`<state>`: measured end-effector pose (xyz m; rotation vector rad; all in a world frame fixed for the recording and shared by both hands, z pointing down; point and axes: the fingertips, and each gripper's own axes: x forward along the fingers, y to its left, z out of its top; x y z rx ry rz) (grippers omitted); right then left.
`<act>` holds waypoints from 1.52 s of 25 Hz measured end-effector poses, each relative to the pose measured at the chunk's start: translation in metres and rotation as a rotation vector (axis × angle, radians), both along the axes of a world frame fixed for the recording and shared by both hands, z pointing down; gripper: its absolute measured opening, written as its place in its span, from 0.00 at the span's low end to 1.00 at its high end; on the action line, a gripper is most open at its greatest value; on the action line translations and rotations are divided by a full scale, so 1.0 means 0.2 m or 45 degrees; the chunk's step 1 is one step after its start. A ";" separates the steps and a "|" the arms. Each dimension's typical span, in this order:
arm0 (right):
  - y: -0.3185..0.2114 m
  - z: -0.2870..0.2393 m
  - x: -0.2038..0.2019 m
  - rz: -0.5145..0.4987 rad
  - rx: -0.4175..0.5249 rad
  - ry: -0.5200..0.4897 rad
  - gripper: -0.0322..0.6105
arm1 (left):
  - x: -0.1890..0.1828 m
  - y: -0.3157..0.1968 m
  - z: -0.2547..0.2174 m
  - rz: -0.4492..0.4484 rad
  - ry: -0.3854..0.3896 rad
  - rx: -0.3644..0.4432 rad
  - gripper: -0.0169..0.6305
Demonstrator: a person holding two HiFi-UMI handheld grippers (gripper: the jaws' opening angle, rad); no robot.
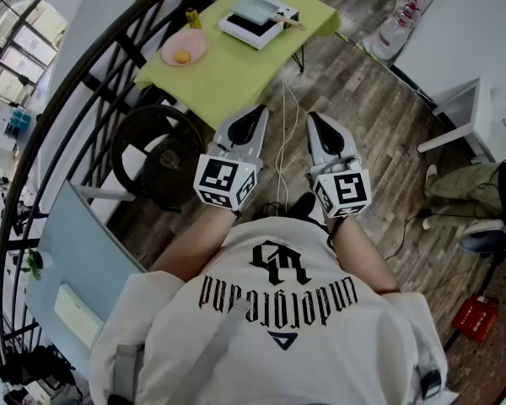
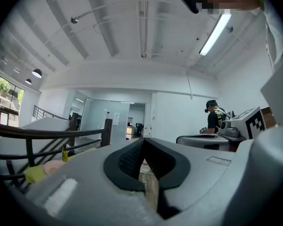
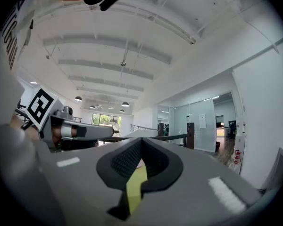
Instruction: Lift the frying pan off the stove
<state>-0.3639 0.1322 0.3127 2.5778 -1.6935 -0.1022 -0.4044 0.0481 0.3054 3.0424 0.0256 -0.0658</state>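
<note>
A white flat stove (image 1: 251, 25) sits at the far end of the yellow-green table (image 1: 228, 74). On it rests a pale square frying pan (image 1: 255, 10) with a wooden handle that points right. Both grippers are held close to my chest, well short of the table and pointing toward it. The left gripper (image 1: 257, 112) is shut with nothing between its jaws, whose tips meet in the left gripper view (image 2: 142, 141). The right gripper (image 1: 314, 118) is also shut and empty (image 3: 141, 140). Neither gripper view shows the pan.
A pink plate (image 1: 184, 47) with an orange item and a small yellow bottle (image 1: 193, 18) stand at the table's left. A black round chair (image 1: 156, 154) and a curved black railing (image 1: 59, 116) lie to the left. A white cable (image 1: 280, 142) crosses the wooden floor. Another person (image 1: 464, 184) sits at the right.
</note>
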 end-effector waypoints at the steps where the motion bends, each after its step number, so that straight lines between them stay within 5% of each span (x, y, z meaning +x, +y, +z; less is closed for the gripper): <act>1: 0.00 0.00 0.01 0.001 0.002 -0.003 0.05 | 0.01 -0.01 0.00 -0.004 0.000 -0.001 0.04; 17: 0.05 0.09 0.33 0.000 -0.005 -0.083 0.05 | 0.26 -0.05 0.09 -0.053 -0.059 -0.025 0.04; 38: 0.27 0.19 1.30 -0.161 -0.072 -0.093 0.05 | 1.17 0.11 0.26 -0.224 -0.163 -0.026 0.04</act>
